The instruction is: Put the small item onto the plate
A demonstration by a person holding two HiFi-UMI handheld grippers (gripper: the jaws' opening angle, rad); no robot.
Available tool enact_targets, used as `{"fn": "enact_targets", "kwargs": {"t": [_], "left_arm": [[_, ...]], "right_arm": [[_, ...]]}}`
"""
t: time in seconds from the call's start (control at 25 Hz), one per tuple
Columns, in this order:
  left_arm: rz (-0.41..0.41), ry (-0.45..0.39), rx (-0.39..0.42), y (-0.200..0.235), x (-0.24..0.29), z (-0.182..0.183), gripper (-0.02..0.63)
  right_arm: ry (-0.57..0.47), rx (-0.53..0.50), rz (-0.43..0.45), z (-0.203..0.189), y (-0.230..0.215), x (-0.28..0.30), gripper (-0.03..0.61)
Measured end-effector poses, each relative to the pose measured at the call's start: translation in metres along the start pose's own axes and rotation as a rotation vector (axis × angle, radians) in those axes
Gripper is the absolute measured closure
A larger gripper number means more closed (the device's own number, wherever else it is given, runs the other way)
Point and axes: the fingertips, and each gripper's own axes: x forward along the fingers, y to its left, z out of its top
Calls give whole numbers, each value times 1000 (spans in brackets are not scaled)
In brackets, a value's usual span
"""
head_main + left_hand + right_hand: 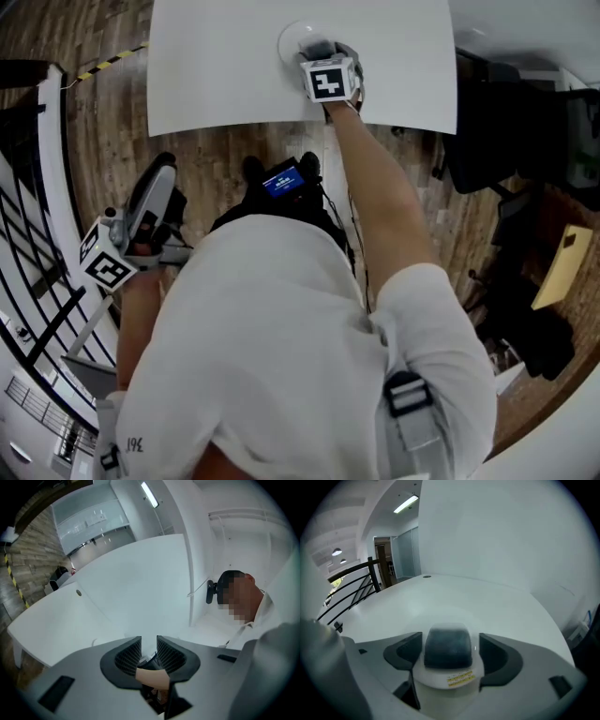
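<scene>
1. Jaws on the left claw [149,649] stand drawn almost together, with only a narrow slit between them and nothing in it. In the head view this claw hangs at the person's left side, off the surface and well apart from the work.
2. Past the near edge of the surface [216,66], about midway along it, the right claw [449,644] reaches out on a stretched arm. Its jaws are spread and grip the small item [446,667], a white round piece with a dark domed top and a yellow label on its side.
3. Under and just beyond the item lies the plate [291,37], white on white. Its rim shows round the claw in the head view and as a faint ring behind the item in the right gripper view. So the item is within the plate's outline and in the claw's grip. I cannot tell whether its base rests on the plate or hangs just over it.
4. As I judge it, the step in hand is the set-down itself. The next move calls for the base to sit flat on the plate, if it does not, and then for the jaws to part evenly. The claw should then draw straight back, so the piece is not tipped or dragged toward the rim.
</scene>
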Motion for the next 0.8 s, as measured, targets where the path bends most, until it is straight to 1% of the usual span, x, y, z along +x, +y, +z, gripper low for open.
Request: {"fn": "enact_targets", "kwargs": {"t": [0.08,0.12,0.2,0.28,0.36,0.4,0.44,0.52,0.56,0.64,0.68,0.72,0.76,0.8], "left_arm": [[-18,8,-9,0,10,-4,511],[-30,15,-14,1,18,-7,511],[-58,29,-25,4,35,-12,511],[-90,42,-39,6,53,-18,511],[-117,58,-52,7,65,-25,511],[-130,64,-57,6,66,-27,511],[-145,69,-61,2,64,-27,511],[-181,78,-68,-8,62,-26,511],[-197,85,-72,-12,64,-27,511],[-226,104,-79,-16,74,-33,511],[-238,115,-81,-19,80,-37,511],[-248,128,-81,-22,85,-42,511],[-257,141,-80,-27,90,-47,511],[-267,154,-79,-32,93,-52,511]], "right_arm": [[-41,-29,6,8,-3,-10,105],[-79,-30,13,14,-6,-19,68],[-163,18,38,24,-17,-46,57],[-245,109,70,26,-26,-86,57],[-302,241,129,21,-27,-135,58],[-317,317,171,17,-19,-162,60],[-328,390,215,13,-8,-189,75],[-357,522,291,7,14,-242,186],[-386,585,330,6,20,-264,256],[-455,707,431,12,27,-298,378],[-488,753,483,17,28,-312,426],[-521,785,530,24,27,-323,508],[-556,799,570,31,26,-334,577],[-589,796,598,40,25,-345,577]]}}
